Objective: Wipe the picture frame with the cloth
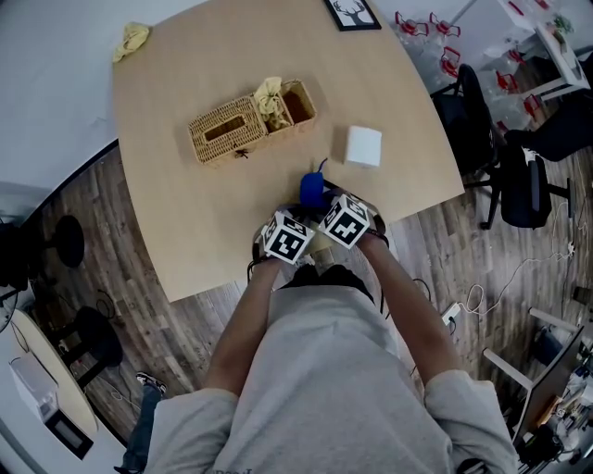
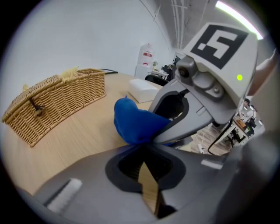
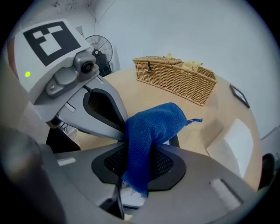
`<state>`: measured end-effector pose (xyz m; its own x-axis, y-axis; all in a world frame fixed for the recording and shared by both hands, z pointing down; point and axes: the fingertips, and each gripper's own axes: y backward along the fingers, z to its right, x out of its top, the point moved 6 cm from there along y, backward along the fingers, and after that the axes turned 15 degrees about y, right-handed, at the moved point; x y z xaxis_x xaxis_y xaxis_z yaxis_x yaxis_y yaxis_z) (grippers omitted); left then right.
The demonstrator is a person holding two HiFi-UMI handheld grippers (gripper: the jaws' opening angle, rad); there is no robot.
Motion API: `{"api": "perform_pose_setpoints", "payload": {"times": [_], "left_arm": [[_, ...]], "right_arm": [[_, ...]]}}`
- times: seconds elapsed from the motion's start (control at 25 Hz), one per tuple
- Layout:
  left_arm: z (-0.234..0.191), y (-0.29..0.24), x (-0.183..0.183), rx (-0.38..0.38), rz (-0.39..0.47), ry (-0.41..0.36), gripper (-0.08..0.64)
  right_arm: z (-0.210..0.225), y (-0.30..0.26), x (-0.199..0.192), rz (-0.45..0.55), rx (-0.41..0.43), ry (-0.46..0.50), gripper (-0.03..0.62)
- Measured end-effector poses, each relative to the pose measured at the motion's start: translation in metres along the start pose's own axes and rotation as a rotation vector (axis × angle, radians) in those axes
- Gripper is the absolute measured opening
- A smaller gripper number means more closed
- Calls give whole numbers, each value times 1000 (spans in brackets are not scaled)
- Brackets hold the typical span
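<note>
Pinching a fuzzy blue terry cloth (image 3: 151, 124), the right tool (image 3: 139, 146) hovers over the pale wooden bench (image 1: 185, 231); the left tool (image 2: 146, 146) is pressed together, empty. A black rectangular picture frame (image 1: 352, 13) lies at the far edge.

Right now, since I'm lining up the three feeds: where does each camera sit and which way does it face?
Head view: on the head, steeply down at the table; forearms, both grippers show.
Left gripper view: along the left gripper's shut fingers, toward the right gripper.
Right gripper view: along the right gripper's fingers, clamping the cloth.
Both share the basket.
</note>
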<state>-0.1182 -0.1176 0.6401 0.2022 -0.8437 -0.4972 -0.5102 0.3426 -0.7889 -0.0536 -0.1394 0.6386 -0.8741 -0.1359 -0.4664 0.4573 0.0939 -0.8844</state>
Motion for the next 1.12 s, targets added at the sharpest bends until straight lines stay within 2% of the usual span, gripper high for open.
{"api": "perform_pose_setpoints", "payload": {"times": [0.24,0.4,0.64,0.76,0.92,1.12], "left_arm": [[1,0,1,4,-2,-6,52],[1,0,0,7,-1,-9,52],[1,-2,0,10,2,-9,52],[2,-2,1,12,5,-5,52],[2,-1,1,14,8,0,52],[1,-2,1,20,12,-2,52]], "right_arm": [[-8,5,-4,-5,-5,-39,104],[-15,7,-8,-21,-24,-13,104],[-26,11,-16,-46,-9,25,104],[-32,15,-21,-62,-12,86,104],[-44,20,-26,-106,-15,231,103],[-53,23,-33,-143,-19,366,104]]}}
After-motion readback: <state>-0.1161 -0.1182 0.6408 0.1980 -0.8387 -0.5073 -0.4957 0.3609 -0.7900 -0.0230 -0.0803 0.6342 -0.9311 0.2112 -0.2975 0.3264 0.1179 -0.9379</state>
